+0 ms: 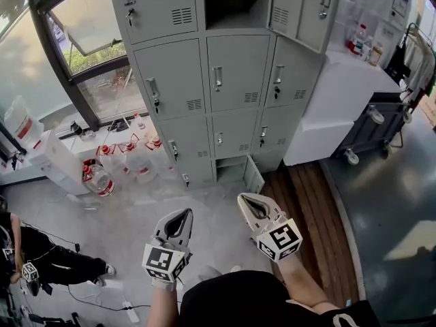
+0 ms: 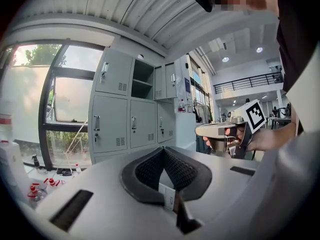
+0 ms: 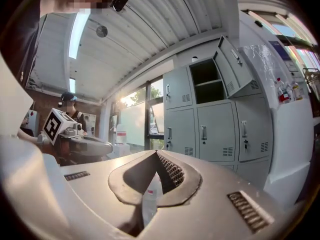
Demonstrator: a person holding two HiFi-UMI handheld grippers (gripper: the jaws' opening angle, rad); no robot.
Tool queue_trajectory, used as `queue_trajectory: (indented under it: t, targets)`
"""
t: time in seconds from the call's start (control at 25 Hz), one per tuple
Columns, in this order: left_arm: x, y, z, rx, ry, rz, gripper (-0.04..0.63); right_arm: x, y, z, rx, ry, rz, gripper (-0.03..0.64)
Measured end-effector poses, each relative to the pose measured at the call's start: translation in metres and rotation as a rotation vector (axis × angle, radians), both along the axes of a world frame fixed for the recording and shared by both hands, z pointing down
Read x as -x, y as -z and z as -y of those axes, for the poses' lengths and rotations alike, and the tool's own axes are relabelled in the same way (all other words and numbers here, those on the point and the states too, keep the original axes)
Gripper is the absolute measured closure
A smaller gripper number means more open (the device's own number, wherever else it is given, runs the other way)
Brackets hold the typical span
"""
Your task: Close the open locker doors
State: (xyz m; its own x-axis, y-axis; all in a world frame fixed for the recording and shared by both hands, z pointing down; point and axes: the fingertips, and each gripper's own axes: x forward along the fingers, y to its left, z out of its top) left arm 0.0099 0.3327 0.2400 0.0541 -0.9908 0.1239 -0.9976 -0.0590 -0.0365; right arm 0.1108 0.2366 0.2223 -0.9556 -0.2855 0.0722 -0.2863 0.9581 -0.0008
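A grey locker bank (image 1: pixel 225 73) stands ahead. Its top middle compartment (image 1: pixel 235 2) gapes open, with its door (image 1: pixel 306 5) swung out to the right. The bottom middle compartment (image 1: pixel 230 171) is open too, its small door (image 1: pixel 254 176) angled out over the floor. My left gripper (image 1: pixel 184 214) and right gripper (image 1: pixel 243 199) are held side by side well short of the lockers, both shut and empty. The left gripper view shows its shut tips (image 2: pixel 163 149) aimed at the lockers (image 2: pixel 130 124). Seen past the shut tips (image 3: pixel 156 153) in the right gripper view is the open top door (image 3: pixel 235 66).
Several red-capped water bottles (image 1: pixel 129 159) crowd the floor left of the lockers, beside a white box (image 1: pixel 58 159). A white counter (image 1: pixel 347 87) and a wheeled cart (image 1: pixel 375 125) stand to the right. A person (image 1: pixel 41 261) sits at lower left, near cables.
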Motion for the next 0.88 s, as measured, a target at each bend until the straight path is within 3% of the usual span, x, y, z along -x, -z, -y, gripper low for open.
queue_trajectory:
  t: [0.36, 0.88]
  targets:
    - [0.046, -0.026, 0.072, 0.052, -0.028, -0.046, 0.578, 0.041, -0.022, 0.066, 0.034, -0.032, -0.031, 0.589]
    - [0.205, -0.04, 0.206, 0.051, -0.218, -0.082, 0.578, 0.205, -0.023, 0.172, 0.003, -0.157, -0.073, 0.589]
